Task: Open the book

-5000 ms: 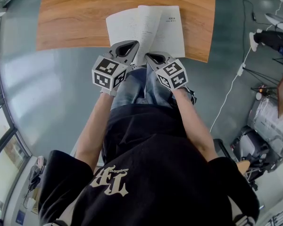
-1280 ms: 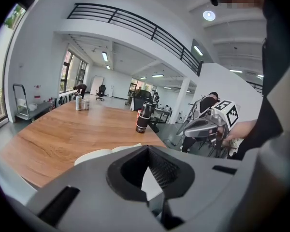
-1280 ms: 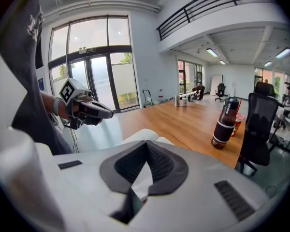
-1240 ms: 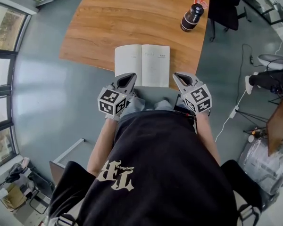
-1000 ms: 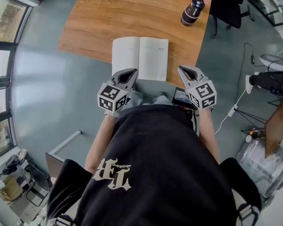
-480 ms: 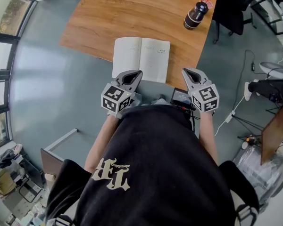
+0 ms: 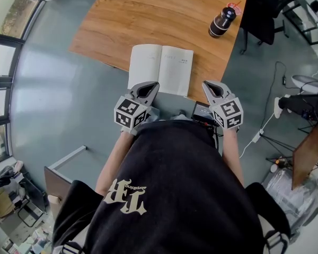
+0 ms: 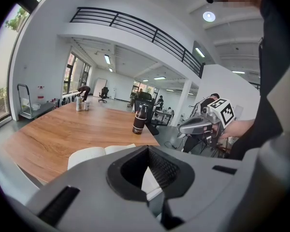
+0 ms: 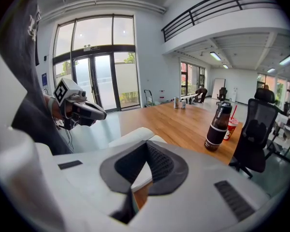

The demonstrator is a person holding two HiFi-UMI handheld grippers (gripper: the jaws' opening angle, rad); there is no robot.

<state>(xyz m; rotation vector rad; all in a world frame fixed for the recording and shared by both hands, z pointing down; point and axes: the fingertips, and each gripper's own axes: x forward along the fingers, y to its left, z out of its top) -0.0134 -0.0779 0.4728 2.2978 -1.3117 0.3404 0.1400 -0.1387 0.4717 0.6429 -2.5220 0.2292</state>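
The book (image 7: 160,69) lies open and flat, white pages up, at the near edge of the wooden table (image 7: 148,15). My left gripper (image 7: 148,87) is shut and empty, held just short of the book's near left corner, off the table. My right gripper (image 7: 209,85) is shut and empty too, to the right of the book's near right corner. In the left gripper view the book (image 8: 99,153) shows beyond the closed tips of the left gripper (image 8: 147,147). In the right gripper view the book (image 9: 134,136) lies past the right gripper (image 9: 146,143).
A dark bottle (image 7: 222,23) stands at the table's far right, with a red cup (image 9: 230,128) beside it. A black office chair (image 7: 262,9) stands right of the table. Small cans (image 8: 80,104) sit at the table's far end. Cables (image 7: 265,123) run over the grey floor.
Five seconds ago both grippers were at the book's near edge with a page standing up. Now the book lies flat and the grippers are drawn back. Over the last second only the view shifted.
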